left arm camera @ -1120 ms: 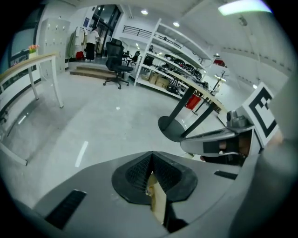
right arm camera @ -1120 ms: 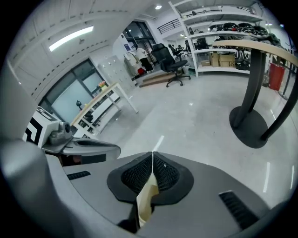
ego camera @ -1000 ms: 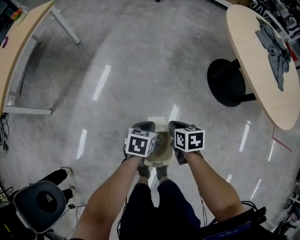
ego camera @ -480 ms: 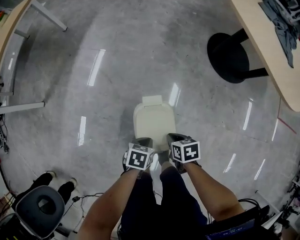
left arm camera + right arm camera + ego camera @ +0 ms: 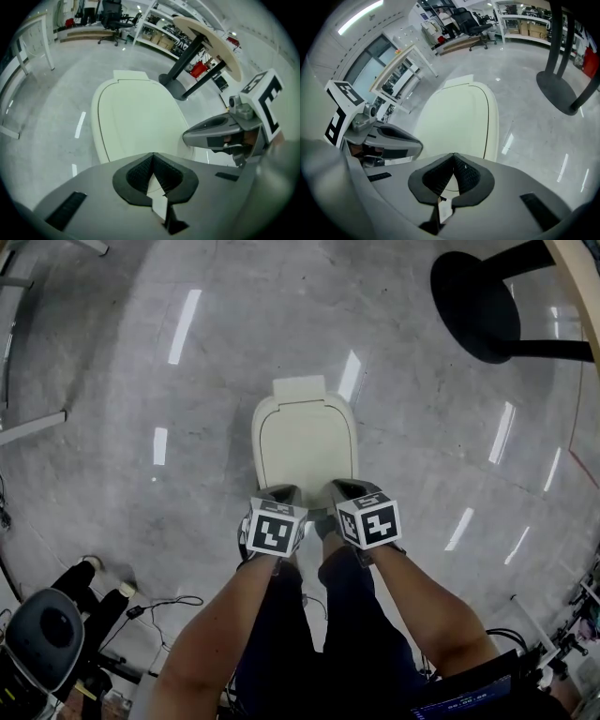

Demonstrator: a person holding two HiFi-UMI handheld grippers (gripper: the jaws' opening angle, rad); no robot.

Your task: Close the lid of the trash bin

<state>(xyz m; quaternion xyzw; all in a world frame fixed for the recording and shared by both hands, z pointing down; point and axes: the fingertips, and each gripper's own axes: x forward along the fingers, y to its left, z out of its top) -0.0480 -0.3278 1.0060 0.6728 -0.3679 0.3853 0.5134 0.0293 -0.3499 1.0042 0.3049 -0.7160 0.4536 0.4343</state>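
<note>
The lid (image 5: 305, 451) lies flat (closing looks done). Your left gripper (image 5: 284, 493) and right gripper (image 5: 344, 488) hover over it with jaws together, empty; just lift away.

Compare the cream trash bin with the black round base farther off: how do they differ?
The trash bin is cream; the base is black. The bin is a rounded oblong with its lid down; the base is a flat disc with posts rising from it. Both stand on the glossy grey floor.
</note>
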